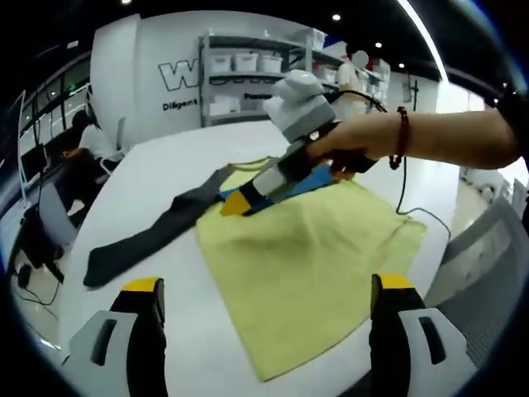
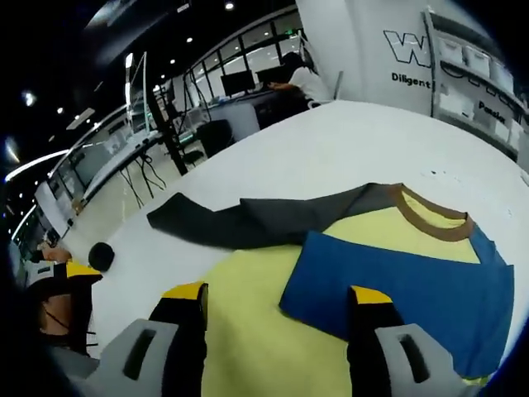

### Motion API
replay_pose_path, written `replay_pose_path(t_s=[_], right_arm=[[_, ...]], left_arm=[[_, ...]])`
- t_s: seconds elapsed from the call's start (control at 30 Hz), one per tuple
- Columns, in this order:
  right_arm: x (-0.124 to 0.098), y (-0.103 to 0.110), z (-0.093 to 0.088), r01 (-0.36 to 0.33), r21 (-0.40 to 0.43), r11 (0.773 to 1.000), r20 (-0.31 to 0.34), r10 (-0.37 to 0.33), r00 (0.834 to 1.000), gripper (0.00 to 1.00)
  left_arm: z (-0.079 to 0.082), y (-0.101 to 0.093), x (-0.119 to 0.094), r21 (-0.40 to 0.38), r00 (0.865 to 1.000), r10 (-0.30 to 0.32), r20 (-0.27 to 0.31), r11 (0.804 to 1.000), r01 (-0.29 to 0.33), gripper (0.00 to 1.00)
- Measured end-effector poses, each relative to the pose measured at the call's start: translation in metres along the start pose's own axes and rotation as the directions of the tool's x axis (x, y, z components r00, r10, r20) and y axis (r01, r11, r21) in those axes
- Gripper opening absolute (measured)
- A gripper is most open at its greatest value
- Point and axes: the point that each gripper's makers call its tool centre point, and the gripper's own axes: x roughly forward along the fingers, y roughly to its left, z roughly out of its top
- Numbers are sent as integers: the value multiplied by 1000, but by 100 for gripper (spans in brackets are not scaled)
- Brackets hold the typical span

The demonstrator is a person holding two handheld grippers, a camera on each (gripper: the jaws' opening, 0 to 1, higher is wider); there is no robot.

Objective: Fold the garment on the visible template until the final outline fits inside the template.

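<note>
1. Left gripper (image 1: 266,318), left gripper view: jaws stood wide apart with nothing between them, hovering over the near edge of the garment.
2. Right gripper (image 2: 277,318), right gripper view: jaws also spread wide and empty, low over the cloth. It also showed in the left gripper view, ahead of the left jaws, held by the person's hand (image 1: 351,142), tips pointed down at the blue patch.
3. Garment (image 1: 310,256): a yellow shirt body lay flat on the white table (image 1: 157,178), just ahead of and under both grippers.
4. Blue sleeve (image 2: 405,285): already folded in across the yellow body, just beyond the right jaws.
5. Dark grey sleeve (image 2: 248,222): stretched out flat beyond the right jaws, past the blue fold, running off to the left gripper's left, not yet folded.
6. Brown collar (image 2: 430,217): further on, past the blue sleeve.
7. Template: could not tell; no outline was visible under the cloth.
8. Risk: a grab at the blue fold edge could catch the yellow layer beneath, dragging the whole shirt and undoing the fold.
9. Risk: the grey sleeve's far end lay near the table edge; a careless pull could slide it off.
</note>
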Motion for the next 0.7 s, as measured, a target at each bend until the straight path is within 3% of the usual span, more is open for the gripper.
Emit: replay_pose_path(t_s=[0.33, 0.7], right_arm=[[-20, -26, 0, 69, 50, 996, 57, -72, 996, 84], [-40, -67, -9, 156, 81, 984, 70, -162, 984, 85]], left_arm=[[2, -5, 0, -5, 1000, -19, 9, 1000, 19, 99], [2, -9, 1, 5, 999, -35, 3, 999, 35, 99]])
